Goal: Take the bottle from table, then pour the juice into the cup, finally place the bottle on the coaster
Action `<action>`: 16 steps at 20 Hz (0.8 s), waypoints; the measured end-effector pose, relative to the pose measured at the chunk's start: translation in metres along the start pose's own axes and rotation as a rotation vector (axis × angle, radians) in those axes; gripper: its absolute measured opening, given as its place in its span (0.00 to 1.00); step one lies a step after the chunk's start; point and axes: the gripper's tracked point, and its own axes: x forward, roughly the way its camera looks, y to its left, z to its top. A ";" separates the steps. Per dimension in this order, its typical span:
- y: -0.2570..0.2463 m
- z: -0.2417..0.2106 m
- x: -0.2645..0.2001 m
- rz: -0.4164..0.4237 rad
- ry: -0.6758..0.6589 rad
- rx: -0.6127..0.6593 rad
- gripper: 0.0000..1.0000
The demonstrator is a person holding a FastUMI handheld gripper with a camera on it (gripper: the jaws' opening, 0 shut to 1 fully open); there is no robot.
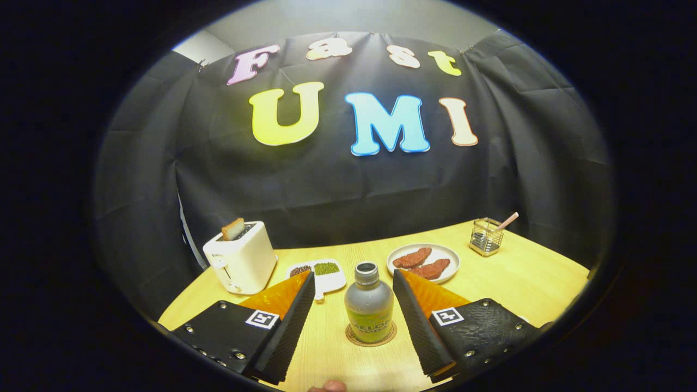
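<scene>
An open-necked bottle [369, 305] stands upright on a round coaster [371, 336] on the wooden table [523, 283], between the fingers of the gripper [353, 283], which is spread wide and holds nothing. Beyond it sit a toaster [241, 257], a plate of meat [423, 262] and a small dish [322, 275]. To finish well, back straight away without brushing the bottle.

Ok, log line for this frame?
bottle: upright on coaster, uncapped | tool: open, fingers either side of bottle, not touching | stage: apparently placed
</scene>
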 end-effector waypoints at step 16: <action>0.009 0.104 -0.102 0.074 -0.150 -0.035 0.87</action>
